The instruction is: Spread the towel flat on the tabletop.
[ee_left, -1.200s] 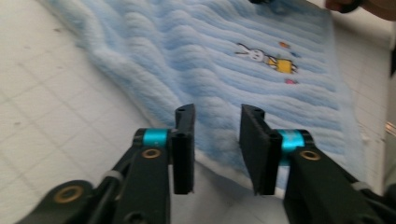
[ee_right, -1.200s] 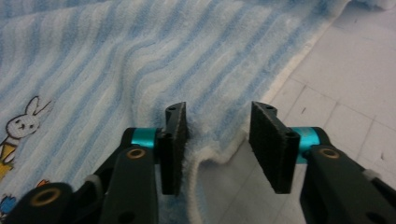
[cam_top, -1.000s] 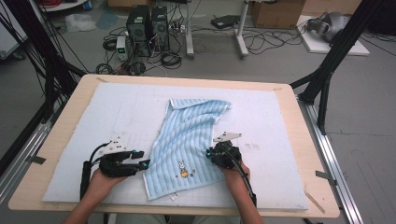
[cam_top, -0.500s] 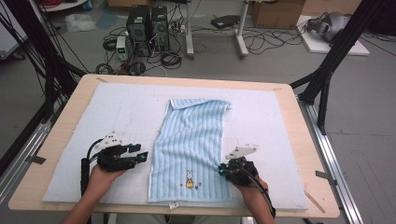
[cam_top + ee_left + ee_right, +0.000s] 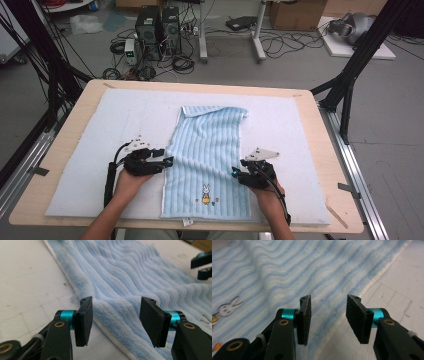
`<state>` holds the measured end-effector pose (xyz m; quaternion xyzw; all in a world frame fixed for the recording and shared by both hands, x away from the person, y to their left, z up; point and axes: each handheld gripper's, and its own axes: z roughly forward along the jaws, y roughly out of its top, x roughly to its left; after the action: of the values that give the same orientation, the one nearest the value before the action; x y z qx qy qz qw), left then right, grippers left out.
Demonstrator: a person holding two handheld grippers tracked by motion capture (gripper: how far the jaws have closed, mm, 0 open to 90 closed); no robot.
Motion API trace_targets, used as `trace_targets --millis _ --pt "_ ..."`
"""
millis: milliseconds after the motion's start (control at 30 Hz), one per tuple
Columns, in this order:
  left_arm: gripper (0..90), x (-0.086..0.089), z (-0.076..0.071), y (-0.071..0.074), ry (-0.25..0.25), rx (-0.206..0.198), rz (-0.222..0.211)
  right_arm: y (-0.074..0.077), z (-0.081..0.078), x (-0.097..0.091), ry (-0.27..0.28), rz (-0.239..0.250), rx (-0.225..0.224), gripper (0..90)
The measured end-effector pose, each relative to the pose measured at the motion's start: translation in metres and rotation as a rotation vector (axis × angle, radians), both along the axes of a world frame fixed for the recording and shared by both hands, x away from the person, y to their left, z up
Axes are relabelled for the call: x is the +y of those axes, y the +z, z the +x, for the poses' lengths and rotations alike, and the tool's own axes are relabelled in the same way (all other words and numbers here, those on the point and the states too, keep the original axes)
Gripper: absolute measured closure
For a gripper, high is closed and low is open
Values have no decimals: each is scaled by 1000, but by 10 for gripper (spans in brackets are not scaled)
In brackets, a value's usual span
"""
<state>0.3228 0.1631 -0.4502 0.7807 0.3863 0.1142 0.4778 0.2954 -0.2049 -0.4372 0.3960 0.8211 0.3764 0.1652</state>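
High view: we see the blue striped towel [image 5: 210, 160] lying flat in the lower middle of the frame on the white mat [image 5: 90, 130]. Our left gripper [image 5: 167, 161] sits at its left edge, jaws parted and just opening wider. Our right gripper [image 5: 235, 172] at its right edge has just been opening too, jaws empty.

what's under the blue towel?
The blue striped towel lies flat on a pale mat that covers the wooden table. The mat shows all around the towel; whatever lies beneath the cloth itself is covered.
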Motion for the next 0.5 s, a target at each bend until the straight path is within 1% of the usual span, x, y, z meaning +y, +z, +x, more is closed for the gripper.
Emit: trace_targets --millis 33,100,133,167,200,233,267,300,367,500 --pt "447 -4 0 0 -3 1 34 -2 3 2 -2 -1 13 542" --pt "454 -10 -2 -1 -11 -15 90 -6 7 5 -15 -18 43 549" --pt "471 -13 -3 -1 -33 -28 129 -7 7 6 -20 -16 41 572" --pt "531 -17 -5 -1 -60 -46 166 -7 6 6 -25 -22 38 607" --pt "636 -21 -8 0 -83 -69 196 -6 6 6 -18 -22 36 660" --pt "702 -22 -10 0 -96 -72 197 -6 5 5 -16 -23 45 724" --pt "796 -22 -11 0 -109 -57 181 -5 3 4 -11 -27 51 796" --pt "837 -21 -13 0 -111 -58 178 -5 2 3 5 -18 63 833" --pt "853 -17 -18 0 -117 -41 160 -4 -2 2 27 -22 66 851" --pt "857 -6 -30 0 -142 -7 123 -3 -13 -1 55 -16 92 852"
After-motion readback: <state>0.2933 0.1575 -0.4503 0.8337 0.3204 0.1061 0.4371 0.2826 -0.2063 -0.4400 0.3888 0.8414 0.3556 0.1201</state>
